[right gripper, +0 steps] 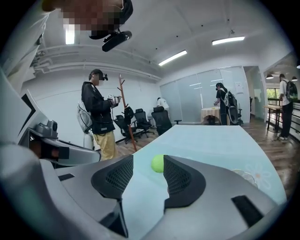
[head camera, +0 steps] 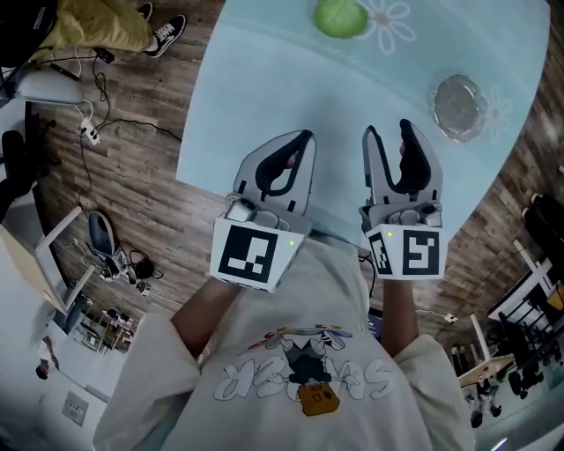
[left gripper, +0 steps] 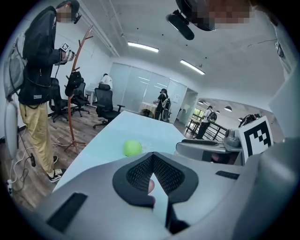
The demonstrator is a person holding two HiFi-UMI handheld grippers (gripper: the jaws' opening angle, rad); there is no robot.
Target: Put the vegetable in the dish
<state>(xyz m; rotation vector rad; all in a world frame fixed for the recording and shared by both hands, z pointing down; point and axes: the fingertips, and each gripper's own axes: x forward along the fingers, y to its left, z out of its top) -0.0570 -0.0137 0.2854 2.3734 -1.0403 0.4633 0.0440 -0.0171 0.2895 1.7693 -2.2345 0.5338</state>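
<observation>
A round green vegetable [head camera: 339, 18] lies at the far end of the pale blue table [head camera: 264, 97]; it also shows in the left gripper view [left gripper: 132, 148] and the right gripper view [right gripper: 158, 163]. A clear glass dish [head camera: 458, 106] sits to the right, well apart from it, and its rim [right gripper: 246, 174] peeks past the right finger. My left gripper [head camera: 305, 137] hovers over the near part of the table, its tips touching, nothing between them [left gripper: 151, 155]. My right gripper [head camera: 388, 130] is beside it, open and empty [right gripper: 149, 164]. Both point toward the vegetable from a distance.
White flower prints mark the tabletop near the vegetable and dish. Wood floor with cables and a power strip [head camera: 88, 132] lies left of the table. A person [right gripper: 98, 117], a coat rack [left gripper: 77, 89] and office chairs stand off the table's left side.
</observation>
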